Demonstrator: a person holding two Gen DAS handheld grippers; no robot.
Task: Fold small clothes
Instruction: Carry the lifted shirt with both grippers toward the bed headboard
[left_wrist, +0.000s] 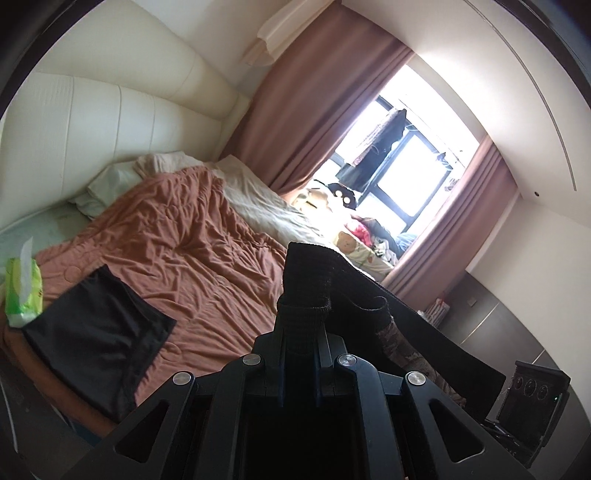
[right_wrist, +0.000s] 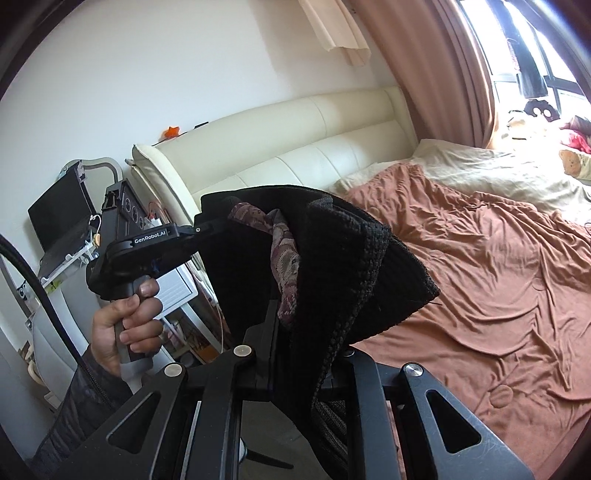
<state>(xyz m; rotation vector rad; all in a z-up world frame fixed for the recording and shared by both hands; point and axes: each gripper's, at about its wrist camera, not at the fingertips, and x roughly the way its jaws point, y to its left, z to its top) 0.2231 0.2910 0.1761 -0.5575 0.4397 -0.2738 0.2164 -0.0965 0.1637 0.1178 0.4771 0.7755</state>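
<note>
A black knit garment (left_wrist: 314, 273) with a patterned brown lining (right_wrist: 284, 258) hangs in the air between both grippers, over the near edge of the bed. My left gripper (left_wrist: 302, 321) is shut on a bunched edge of it. My right gripper (right_wrist: 299, 321) is shut on another thick ribbed edge (right_wrist: 351, 266), which drapes over and hides one finger. In the right wrist view a hand (right_wrist: 125, 321) holds the left gripper's handle, and that gripper's tips are buried in the cloth. A second black garment (left_wrist: 96, 325) lies folded flat on the rust-coloured bedcover (left_wrist: 207, 251).
A green tissue pack (left_wrist: 24, 288) sits beside the folded garment. Pillows and a cream headboard (right_wrist: 295, 147) stand at the bed's far end. Toys and clothes are piled by the window (left_wrist: 369, 236). A laptop and shelves (right_wrist: 59, 221) stand beside the bed.
</note>
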